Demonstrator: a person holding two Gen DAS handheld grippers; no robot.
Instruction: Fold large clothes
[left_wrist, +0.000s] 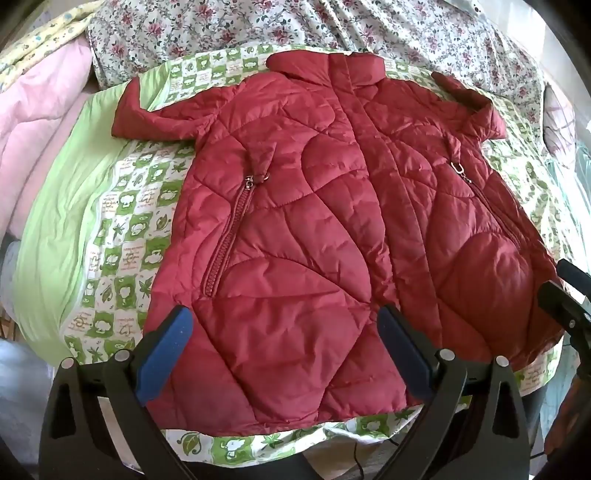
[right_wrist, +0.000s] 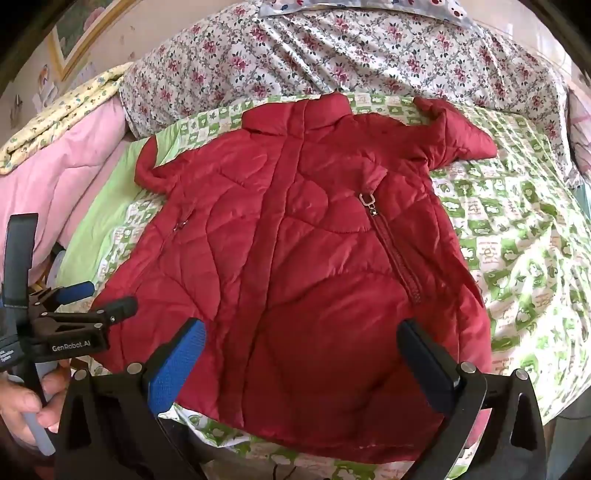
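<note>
A red quilted jacket (left_wrist: 314, 229) lies spread flat on the bed, front up, with its collar at the far side and its hem toward me. Both short sleeves stick out sideways. My left gripper (left_wrist: 284, 350) hovers over the left part of the hem, jaws wide open and nothing between the blue pads (left_wrist: 166, 354). In the right wrist view the jacket (right_wrist: 314, 258) fills the middle. My right gripper (right_wrist: 303, 365) hangs open over the right part of the hem. The left gripper (right_wrist: 85, 306) shows at that view's left edge, held by a hand (right_wrist: 26, 406).
The jacket rests on a green-and-white patterned sheet (left_wrist: 122, 236). A floral quilt (left_wrist: 295, 26) is bunched behind it, and a pink blanket (left_wrist: 40, 122) lies at the left. A cable (left_wrist: 358, 458) hangs at the bed's near edge.
</note>
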